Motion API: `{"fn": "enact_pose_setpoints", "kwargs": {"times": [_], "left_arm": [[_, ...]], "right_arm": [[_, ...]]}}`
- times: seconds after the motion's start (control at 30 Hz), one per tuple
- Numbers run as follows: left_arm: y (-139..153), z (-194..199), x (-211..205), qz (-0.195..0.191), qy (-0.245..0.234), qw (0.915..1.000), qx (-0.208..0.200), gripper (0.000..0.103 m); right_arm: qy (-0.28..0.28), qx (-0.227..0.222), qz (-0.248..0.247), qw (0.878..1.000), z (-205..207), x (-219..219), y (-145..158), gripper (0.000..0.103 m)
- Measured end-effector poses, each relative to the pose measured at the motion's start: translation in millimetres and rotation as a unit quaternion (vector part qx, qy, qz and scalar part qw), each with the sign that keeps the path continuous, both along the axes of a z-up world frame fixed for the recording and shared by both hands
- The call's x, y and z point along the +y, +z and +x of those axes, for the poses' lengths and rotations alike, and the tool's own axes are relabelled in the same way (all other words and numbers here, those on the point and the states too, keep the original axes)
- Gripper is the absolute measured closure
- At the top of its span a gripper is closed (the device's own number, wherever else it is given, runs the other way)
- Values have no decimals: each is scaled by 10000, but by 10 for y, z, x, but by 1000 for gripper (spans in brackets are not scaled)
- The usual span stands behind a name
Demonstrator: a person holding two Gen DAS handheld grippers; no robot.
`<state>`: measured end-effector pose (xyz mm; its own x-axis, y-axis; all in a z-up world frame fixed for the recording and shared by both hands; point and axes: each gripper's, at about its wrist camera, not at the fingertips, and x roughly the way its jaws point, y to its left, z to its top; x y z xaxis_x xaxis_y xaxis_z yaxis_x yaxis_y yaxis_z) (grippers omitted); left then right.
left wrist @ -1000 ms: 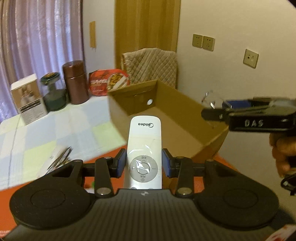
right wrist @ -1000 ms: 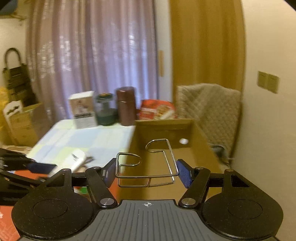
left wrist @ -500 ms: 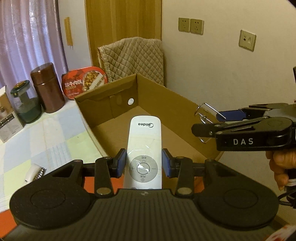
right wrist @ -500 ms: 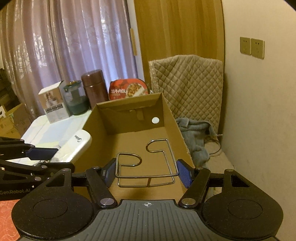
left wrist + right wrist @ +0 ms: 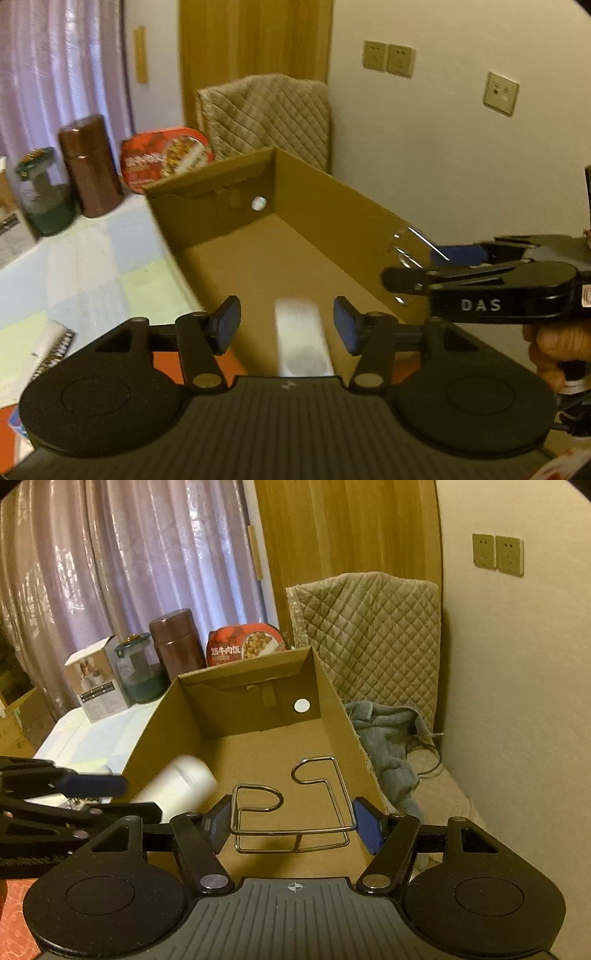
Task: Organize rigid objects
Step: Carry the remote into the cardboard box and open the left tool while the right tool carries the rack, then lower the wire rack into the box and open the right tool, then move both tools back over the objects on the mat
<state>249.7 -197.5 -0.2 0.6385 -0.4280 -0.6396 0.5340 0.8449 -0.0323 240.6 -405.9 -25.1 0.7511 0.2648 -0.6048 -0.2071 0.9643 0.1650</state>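
Observation:
The open cardboard box fills the middle of both views; its far wall also shows in the right wrist view. My left gripper is open above the box's near end. The white remote is blurred between its spread fingers, free of both pads, dropping into the box. It also shows in the right wrist view. My right gripper is shut on a wire rack and holds it over the box's right side. It shows from the side in the left wrist view.
On the checked tablecloth stand a brown canister, a green jar, a red food bowl and a white carton. A quilted chair and grey cloth lie right of the box. A small white object lies left.
My left gripper has opened and let go of the white remote, which slips down into the box. Both grippers have moved over the box. The right gripper still holds the wire rack.

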Motion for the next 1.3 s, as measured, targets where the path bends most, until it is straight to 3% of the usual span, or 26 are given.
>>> {"fn": "enact_pose_setpoints", "kwargs": {"times": [0.23,0.8,1.07,1.3], "left_arm": [[150,-79,342,-214,477,9986,-51,53],[140,-233,695,-270,708,9971,-21,53],[250,-391,1050,-283,984,9946,-175,53],[414,-587,1449,-268,1272,9910,-306,53]], "right_arm": [[-11,14,2,10000,-26,29,-2,38],[-97,-27,-20,9999,50,135,-15,37],[-304,-407,204,9985,-79,91,361,29],[60,-752,373,9965,-389,441,730,28]]}}
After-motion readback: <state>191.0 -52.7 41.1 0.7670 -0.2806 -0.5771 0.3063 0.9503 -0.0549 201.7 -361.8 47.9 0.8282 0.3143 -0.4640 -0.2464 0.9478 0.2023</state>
